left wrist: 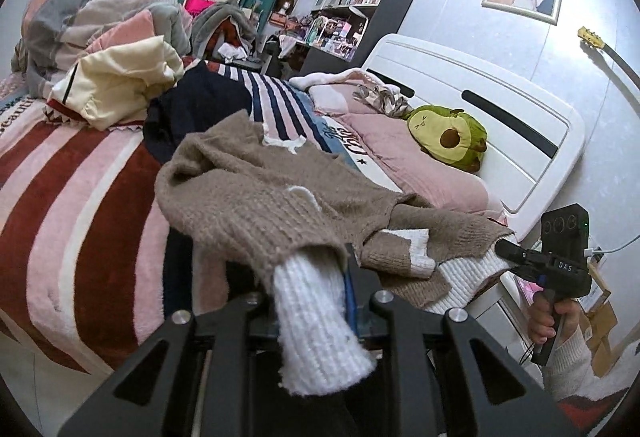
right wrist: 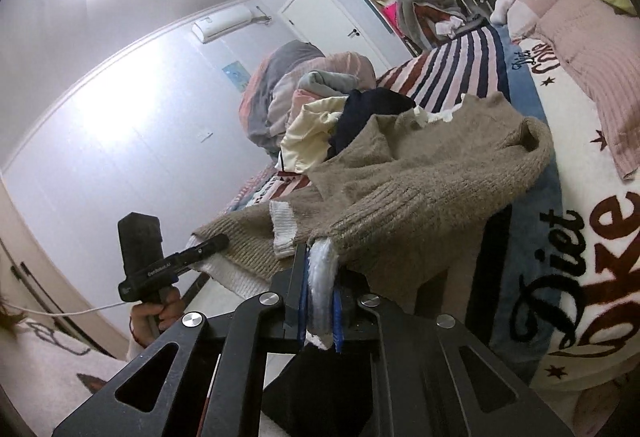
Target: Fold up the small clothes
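Note:
A small tan knitted sweater with white ribbed cuffs and hem lies stretched over the striped blanket on the bed; it also shows in the right wrist view. My left gripper is shut on one white cuff of a sleeve. My right gripper is shut on the white edge of the sweater. Each gripper appears in the other's view, the right one at the sweater's right edge, the left one at its left edge. The sweater hangs slightly lifted between them.
A pile of clothes, cream and dark navy, lies behind the sweater. A rolled duvet is at the back, pink pillows and an avocado plush by the white headboard. Shelves stand beyond.

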{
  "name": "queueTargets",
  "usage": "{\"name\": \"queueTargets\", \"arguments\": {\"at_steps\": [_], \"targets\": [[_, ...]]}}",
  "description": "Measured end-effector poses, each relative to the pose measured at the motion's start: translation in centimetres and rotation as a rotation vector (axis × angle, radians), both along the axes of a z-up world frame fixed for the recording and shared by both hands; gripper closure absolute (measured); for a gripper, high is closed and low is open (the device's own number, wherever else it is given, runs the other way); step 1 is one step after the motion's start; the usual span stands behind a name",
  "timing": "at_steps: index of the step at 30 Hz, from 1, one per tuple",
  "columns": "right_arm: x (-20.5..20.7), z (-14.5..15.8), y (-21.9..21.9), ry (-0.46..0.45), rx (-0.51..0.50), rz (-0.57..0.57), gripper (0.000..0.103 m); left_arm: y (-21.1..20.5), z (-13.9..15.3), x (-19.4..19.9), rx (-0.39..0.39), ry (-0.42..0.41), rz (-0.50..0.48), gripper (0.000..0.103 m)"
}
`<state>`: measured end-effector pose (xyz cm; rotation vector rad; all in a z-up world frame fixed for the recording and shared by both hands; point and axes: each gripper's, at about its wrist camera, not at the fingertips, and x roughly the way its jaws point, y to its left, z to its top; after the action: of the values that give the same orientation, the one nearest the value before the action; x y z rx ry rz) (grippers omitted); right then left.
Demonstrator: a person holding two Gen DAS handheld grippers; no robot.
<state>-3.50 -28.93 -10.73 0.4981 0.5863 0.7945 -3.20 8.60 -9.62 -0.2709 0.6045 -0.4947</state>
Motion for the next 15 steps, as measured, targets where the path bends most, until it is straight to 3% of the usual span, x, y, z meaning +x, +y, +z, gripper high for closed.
{"name": "queueTargets", "arguments": {"at_steps": [15], "targets": [[-5.4, 3.9, 1.4, -0.181, 0.019, 0.070, 0.099, 1.0, 5.1, -8.0, 0.019, -0.150, 0.016, 0.086]]}}
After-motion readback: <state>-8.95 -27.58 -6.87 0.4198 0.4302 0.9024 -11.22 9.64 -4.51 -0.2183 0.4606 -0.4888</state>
